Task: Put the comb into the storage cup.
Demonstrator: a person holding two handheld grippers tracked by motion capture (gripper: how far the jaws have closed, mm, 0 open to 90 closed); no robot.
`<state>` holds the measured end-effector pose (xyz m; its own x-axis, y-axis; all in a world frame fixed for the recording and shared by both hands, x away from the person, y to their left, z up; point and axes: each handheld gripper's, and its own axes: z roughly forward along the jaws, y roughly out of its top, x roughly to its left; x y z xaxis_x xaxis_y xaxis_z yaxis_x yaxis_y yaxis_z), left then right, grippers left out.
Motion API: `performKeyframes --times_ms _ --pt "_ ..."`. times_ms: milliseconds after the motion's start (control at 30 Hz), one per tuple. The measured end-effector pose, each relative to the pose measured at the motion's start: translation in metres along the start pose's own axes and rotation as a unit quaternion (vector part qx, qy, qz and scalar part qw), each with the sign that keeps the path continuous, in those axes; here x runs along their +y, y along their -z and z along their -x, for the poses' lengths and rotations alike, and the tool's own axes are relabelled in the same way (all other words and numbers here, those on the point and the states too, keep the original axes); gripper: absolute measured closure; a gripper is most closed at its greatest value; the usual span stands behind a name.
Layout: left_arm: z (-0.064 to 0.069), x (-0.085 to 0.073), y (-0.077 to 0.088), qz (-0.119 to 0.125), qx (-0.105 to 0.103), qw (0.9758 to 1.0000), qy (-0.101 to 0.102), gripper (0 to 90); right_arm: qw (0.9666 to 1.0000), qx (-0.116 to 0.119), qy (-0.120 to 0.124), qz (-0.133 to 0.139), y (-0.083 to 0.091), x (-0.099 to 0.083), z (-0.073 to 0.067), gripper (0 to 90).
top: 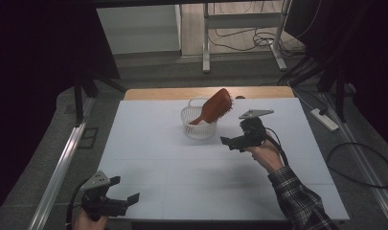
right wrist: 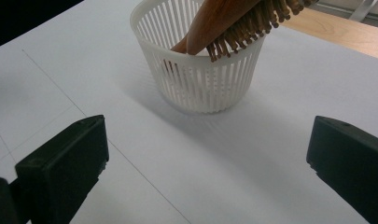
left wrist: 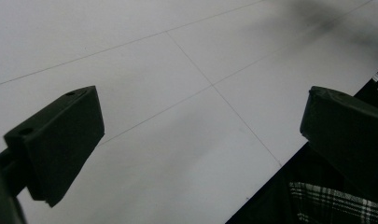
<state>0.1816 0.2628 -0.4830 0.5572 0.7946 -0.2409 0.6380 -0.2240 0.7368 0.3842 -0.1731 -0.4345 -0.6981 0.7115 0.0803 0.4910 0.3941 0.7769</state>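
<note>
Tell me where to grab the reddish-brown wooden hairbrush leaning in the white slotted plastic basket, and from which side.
Grip the reddish-brown wooden hairbrush by its broad paddle head, which juts up past the rim of the white slotted plastic basket; the handle is sunk inside. Probably come from above with the open right gripper, jaws pinching the head's two narrow edges, since one face carries bristles and the smooth back slopes.

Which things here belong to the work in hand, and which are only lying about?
Belong to the work:
- hairbrush, leaning in the basket
- white basket
- right claw, open, near the basket

Lying about:
- power strip on the floor
- cables on the floor
- left claw, open, over bare table
</note>
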Motion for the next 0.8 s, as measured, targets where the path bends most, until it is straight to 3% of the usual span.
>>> performKeyframes --times_ms 800 --pt "0.0 0.0 0.0 0.0 0.0 1.0 0.0 0.5 1.0 0.008 -0.003 -0.003 0.017 -0.01 -0.004 0.0"
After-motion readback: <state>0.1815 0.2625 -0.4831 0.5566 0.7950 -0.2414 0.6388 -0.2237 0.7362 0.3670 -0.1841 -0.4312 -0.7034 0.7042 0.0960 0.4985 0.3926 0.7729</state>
